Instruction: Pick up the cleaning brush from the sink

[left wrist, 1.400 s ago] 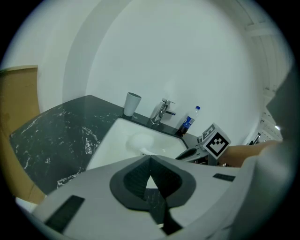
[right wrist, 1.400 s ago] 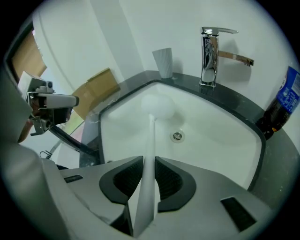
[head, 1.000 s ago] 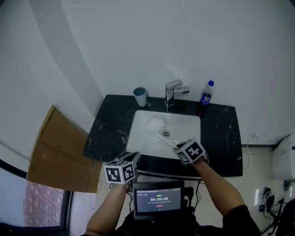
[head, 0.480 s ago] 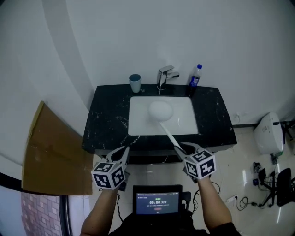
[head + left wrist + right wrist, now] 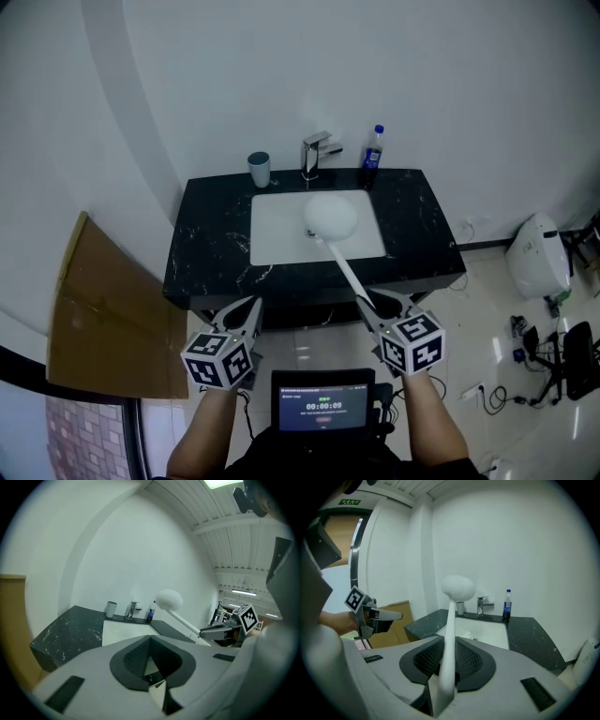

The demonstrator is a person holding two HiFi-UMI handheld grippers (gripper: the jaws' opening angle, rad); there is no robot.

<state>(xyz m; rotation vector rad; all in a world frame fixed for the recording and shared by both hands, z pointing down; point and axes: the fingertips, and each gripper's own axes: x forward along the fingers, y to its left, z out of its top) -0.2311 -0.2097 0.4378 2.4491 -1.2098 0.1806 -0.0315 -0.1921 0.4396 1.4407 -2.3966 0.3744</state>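
The cleaning brush is white, with a round head and a long thin handle. My right gripper is shut on the handle's near end and holds the brush in the air, its head in front of the white sink. In the right gripper view the handle rises from between the pads to the head. My left gripper hangs at the lower left, off the counter, shut with nothing in it. In the left gripper view the brush and the right gripper show at the right.
On the black marble counter stand a blue-grey cup, a chrome faucet and a blue bottle. A flat cardboard sheet leans at the left. A white appliance and cables lie on the floor at the right. A small screen sits below me.
The right gripper has lifted the brush out of the sink and drawn back from the counter. The left gripper has drawn back too. The sink now looks farther away.
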